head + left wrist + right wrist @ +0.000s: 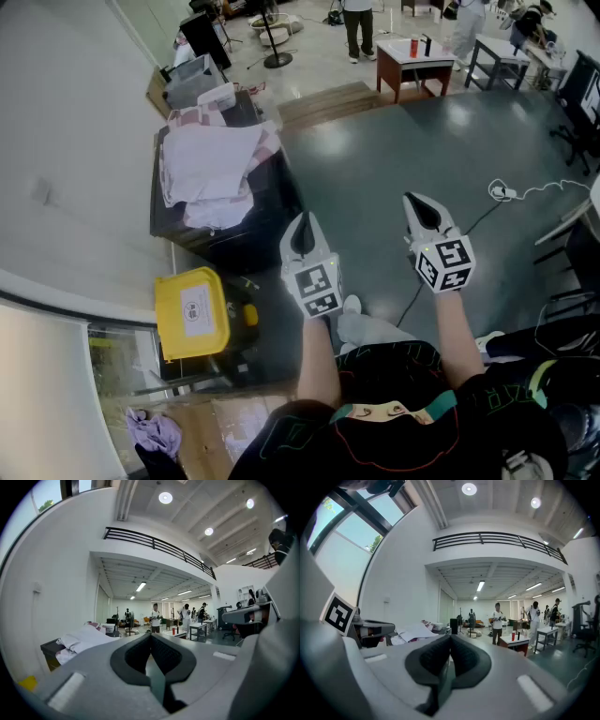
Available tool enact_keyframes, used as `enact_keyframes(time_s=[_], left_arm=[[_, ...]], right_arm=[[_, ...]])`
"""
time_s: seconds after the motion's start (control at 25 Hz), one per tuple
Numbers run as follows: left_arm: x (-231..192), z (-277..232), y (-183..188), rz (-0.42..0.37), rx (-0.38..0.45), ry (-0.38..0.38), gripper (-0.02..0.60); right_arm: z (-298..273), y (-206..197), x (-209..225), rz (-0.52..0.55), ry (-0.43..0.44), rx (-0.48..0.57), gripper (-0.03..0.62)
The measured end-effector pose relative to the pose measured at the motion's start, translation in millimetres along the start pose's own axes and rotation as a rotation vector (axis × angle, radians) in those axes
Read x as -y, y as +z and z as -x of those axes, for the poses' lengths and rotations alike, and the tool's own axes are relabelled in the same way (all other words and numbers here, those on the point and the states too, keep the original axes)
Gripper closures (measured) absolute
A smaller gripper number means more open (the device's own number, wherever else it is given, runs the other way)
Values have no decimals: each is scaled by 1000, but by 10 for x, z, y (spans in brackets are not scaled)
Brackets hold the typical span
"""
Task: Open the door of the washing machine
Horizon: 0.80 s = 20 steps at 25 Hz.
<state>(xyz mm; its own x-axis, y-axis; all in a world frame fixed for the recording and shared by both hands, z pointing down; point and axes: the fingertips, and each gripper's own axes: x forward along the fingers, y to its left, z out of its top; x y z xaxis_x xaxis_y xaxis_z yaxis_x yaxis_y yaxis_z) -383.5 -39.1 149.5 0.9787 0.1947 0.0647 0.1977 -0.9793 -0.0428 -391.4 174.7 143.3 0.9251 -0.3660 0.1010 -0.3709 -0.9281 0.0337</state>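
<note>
1. Nearest the head camera, the person's two forearms reach forward, each hand holding a gripper level above the floor.
2. Left gripper: its dark jaws are pressed together with nothing between them.
3. Right gripper: its jaws are likewise pressed together and empty. It is held beside the left one, apart from it.
4. Below and left of the left gripper, a yellow box sits by the wall.
5. Just beyond the left gripper's tip stands a dark boxy unit against the white wall, apparently the washing machine. A pile of pale laundry covers its top. Its door cannot be made out from here, and neither gripper touches it.
6. Ahead stretches dark floor, with a white cable at right.
7. Farthest off are a red-legged table and people standing.
</note>
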Motion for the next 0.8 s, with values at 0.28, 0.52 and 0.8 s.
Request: enact_keyframes(time_s=[0.28,0.52,0.8], left_arm=[[276,146,-18,13,0,-16,571],[481,117,20,6,5,-39,571],[743,-76,-57,-6,-40,-66,571]], right_arm=[[396,-41,238,-46,-64,22,591],[581,-117,392,-64,-85,0,591],[533,-232,685,-120,-97,-12,591]])
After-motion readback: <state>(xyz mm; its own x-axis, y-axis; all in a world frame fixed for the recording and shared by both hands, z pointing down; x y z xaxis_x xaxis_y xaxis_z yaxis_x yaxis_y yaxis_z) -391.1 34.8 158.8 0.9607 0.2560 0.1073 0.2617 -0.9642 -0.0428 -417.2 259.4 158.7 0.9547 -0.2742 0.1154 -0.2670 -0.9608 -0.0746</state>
